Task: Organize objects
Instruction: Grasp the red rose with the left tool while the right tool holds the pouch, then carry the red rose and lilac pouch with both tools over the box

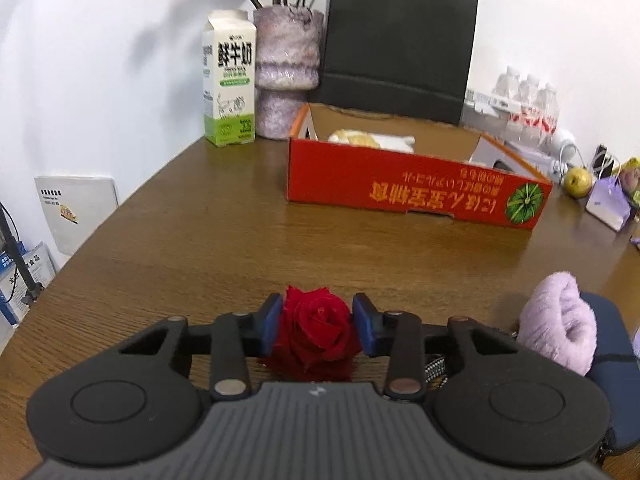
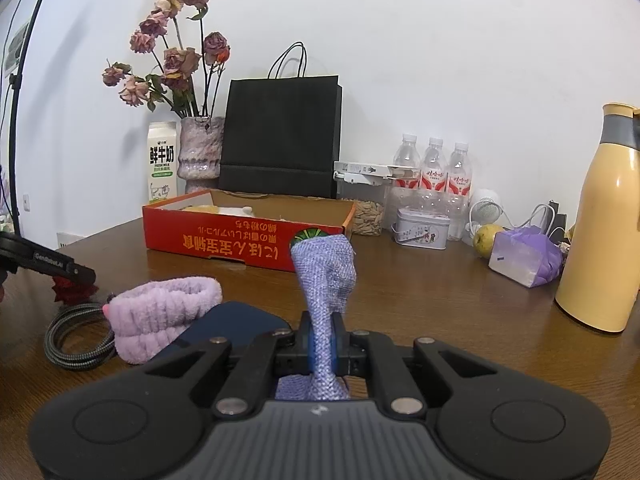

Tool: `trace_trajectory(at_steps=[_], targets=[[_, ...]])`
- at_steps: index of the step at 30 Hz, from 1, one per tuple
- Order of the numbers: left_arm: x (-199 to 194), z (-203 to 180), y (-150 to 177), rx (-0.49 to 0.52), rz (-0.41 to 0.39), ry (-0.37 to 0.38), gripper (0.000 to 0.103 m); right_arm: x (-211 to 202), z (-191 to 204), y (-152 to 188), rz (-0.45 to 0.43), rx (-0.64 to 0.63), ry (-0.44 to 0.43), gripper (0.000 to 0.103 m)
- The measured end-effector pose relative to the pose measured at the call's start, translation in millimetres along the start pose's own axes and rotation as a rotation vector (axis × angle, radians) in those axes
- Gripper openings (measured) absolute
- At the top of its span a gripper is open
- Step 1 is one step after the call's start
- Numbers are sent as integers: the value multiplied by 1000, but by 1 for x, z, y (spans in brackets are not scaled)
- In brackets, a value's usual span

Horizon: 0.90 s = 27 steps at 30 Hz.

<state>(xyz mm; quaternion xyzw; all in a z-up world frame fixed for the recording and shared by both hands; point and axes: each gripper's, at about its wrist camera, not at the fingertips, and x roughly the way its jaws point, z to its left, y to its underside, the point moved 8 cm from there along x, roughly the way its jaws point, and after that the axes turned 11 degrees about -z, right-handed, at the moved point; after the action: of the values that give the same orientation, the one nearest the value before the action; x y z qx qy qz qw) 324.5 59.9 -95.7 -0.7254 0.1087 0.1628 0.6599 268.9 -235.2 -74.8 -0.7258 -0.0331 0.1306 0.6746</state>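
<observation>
Left wrist view: rose caught, cloth held

Left wrist view shows the desk (image 1: 200, 240), then the red box (image 1: 400, 184) far ahead. The left claw (image 1: 318, 320) presses both pads on the rose (image 1: 316, 332). The right claw (image 2: 323, 344) is clamped on the purple cloth (image 2: 324, 268). Soft petals may crush or slip when lifted.

left wrist: you look low over the table (image 1: 200, 232), close, toward the red box (image 1: 400, 184) | right wrist: same facing, from further right | shared: red box, milk carton (image 1: 229, 80), black bag (image 1: 396, 44)
</observation>
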Motion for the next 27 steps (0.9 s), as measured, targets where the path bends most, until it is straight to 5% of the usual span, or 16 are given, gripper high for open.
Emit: trace_trajectory(at_steps=[14, 27], targets=[[-49, -3, -4, -1, -133, 4, 38, -5, 0, -4, -30, 6, -10, 6], [-74, -30, -17, 27, -174, 67, 38, -13, 11, -26, -86, 28, -59, 6]])
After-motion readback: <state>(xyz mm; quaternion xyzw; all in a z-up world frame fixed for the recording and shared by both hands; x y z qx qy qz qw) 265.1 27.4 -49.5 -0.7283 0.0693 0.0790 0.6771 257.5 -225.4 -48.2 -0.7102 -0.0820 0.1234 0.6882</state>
